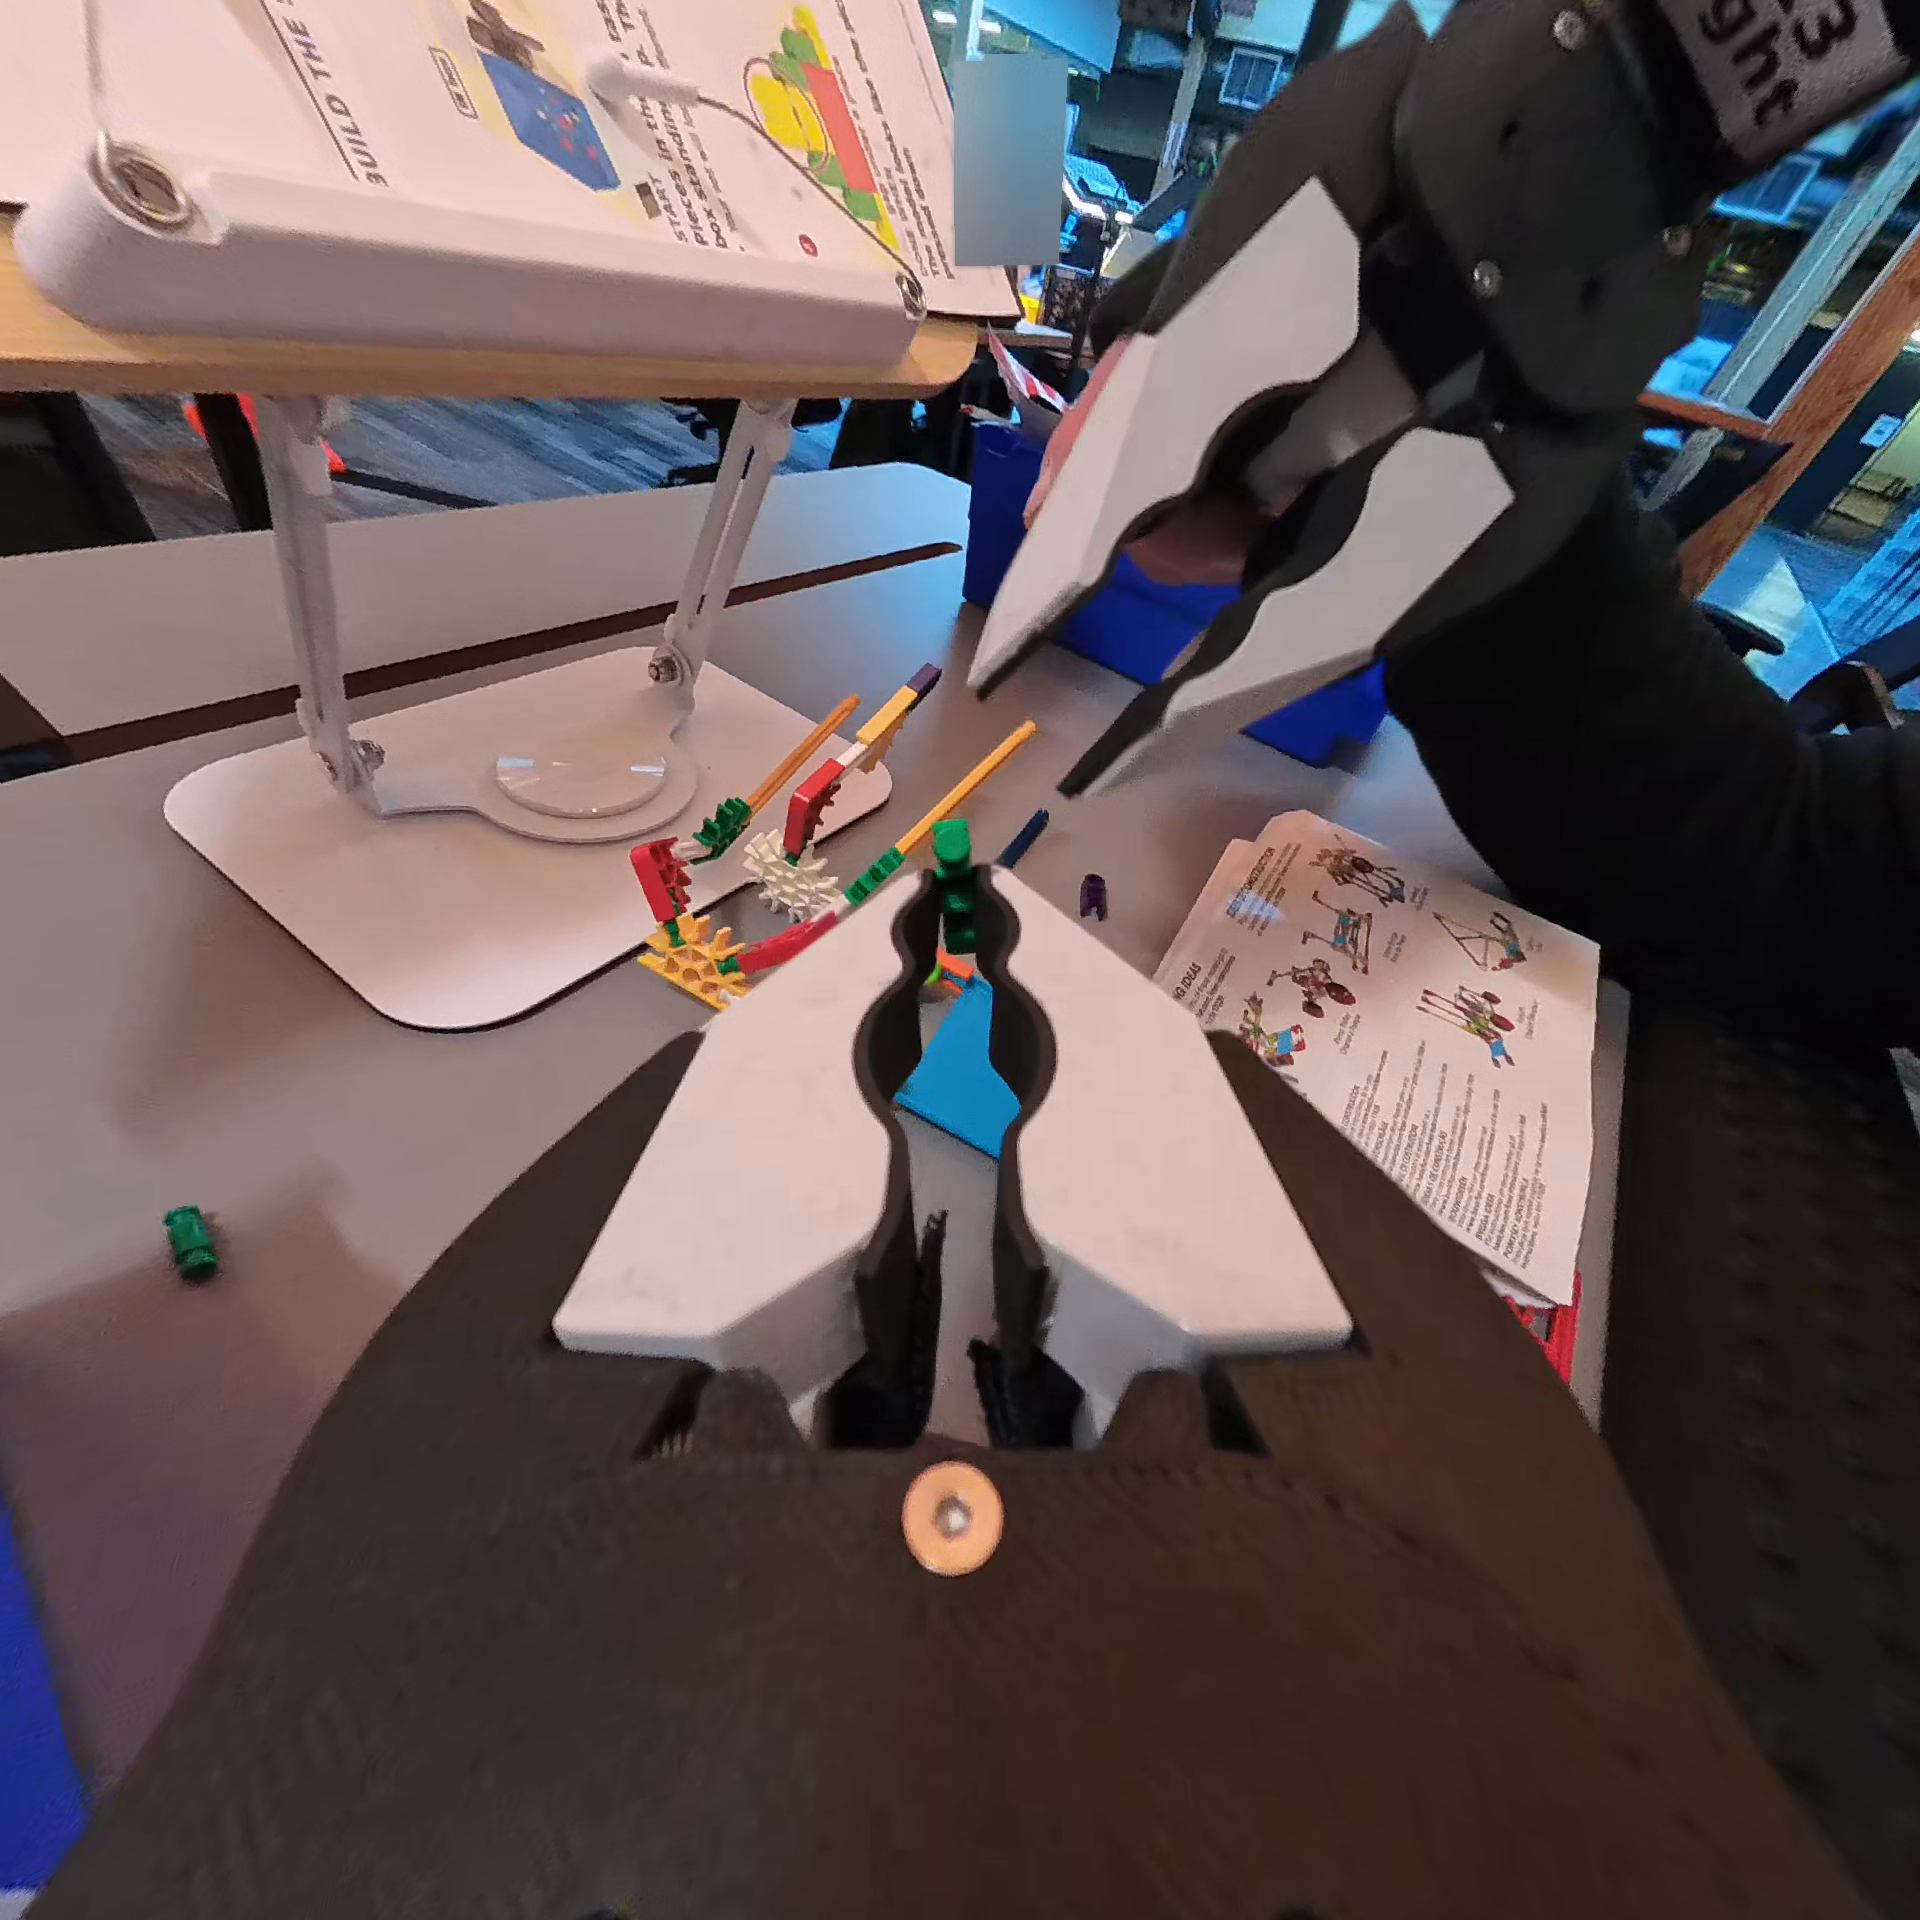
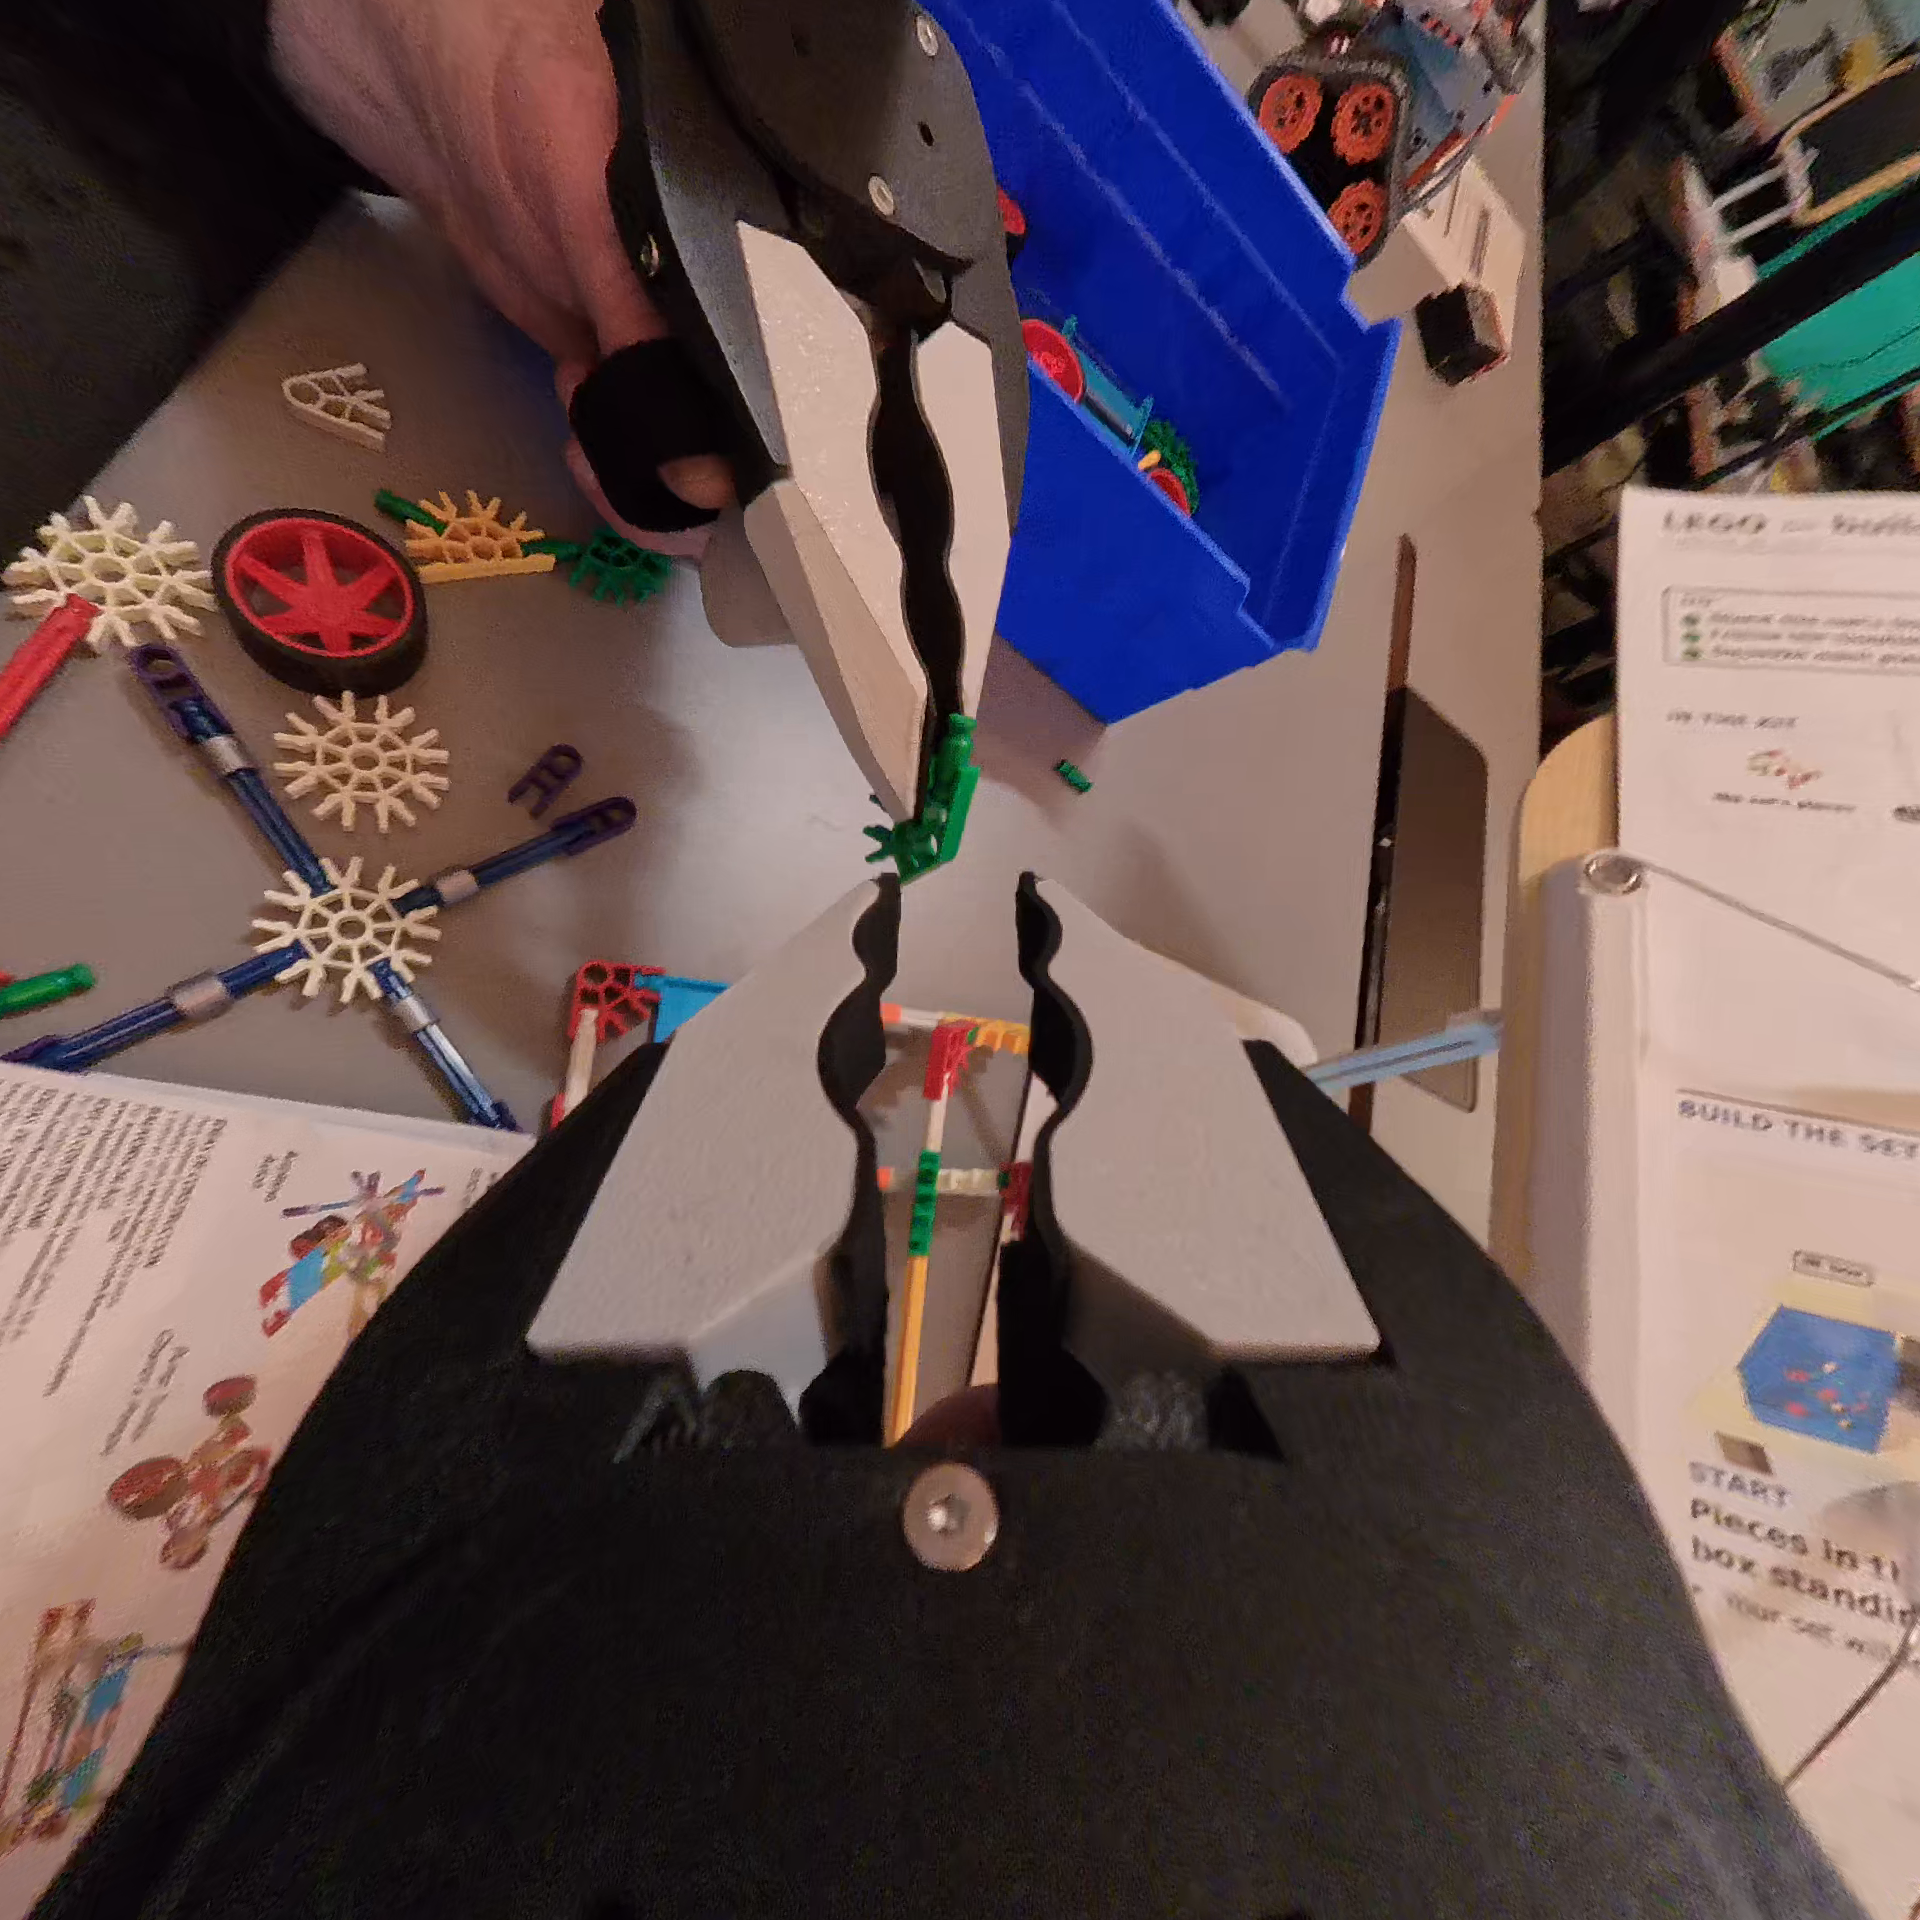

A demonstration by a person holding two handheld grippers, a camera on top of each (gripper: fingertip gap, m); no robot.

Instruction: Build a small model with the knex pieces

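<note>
My left gripper is shut on a short green rod piece and holds it upright above the table. In the right wrist view the left gripper comes down from the top, and the green piece has a small green connector at its lower end. My right gripper is open and empty, with its tips just below that green piece. In the left wrist view the right gripper hangs open in the air at upper right. A rod-and-connector assembly lies on the table beyond the left gripper.
A blue bin holds loose parts. An open booklet lies at right. A white document stand carries an instruction sheet. A red wheel, white snowflake connectors and a loose green piece lie on the table. The tips of both grippers are at nearly the same place. The red wheel lies around 15 cm away from my left fingertips.
</note>
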